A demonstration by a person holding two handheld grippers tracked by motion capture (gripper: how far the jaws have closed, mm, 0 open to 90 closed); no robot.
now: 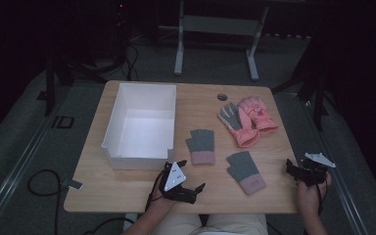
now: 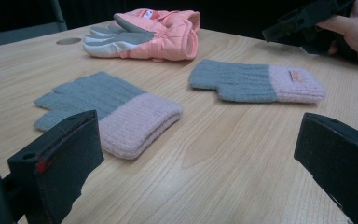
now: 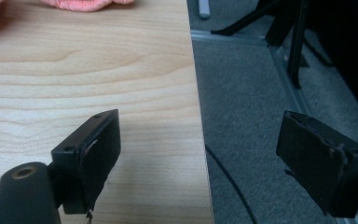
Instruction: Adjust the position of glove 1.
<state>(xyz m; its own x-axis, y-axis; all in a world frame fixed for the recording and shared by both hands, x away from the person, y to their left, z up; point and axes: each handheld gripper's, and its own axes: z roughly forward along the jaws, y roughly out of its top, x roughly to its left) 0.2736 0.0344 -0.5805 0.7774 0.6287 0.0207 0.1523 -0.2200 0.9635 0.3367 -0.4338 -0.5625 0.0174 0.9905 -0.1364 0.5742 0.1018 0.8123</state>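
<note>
Two grey knit gloves with pink cuffs lie flat on the wooden table (image 1: 127, 191): one in the middle (image 1: 201, 146) (image 2: 107, 112), the other to its right (image 1: 246, 171) (image 2: 256, 81). A pair of pink padded gloves (image 1: 247, 120) (image 2: 154, 35) lies behind them, one palm up. An empty white box (image 1: 142, 125) stands at the left. My left gripper (image 1: 192, 174) (image 2: 200, 158) is open near the front edge, just in front of the box and facing the knit gloves. My right gripper (image 1: 304, 167) (image 3: 200, 144) is open, straddling the table's right edge (image 3: 196, 93).
A round hole (image 1: 222, 97) sits in the tabletop behind the pink gloves. Grey carpet (image 3: 251, 93) with a black cable (image 3: 228, 182) and dark stand legs (image 3: 293, 46) lies right of the table. A white metal frame (image 1: 215, 29) stands behind it.
</note>
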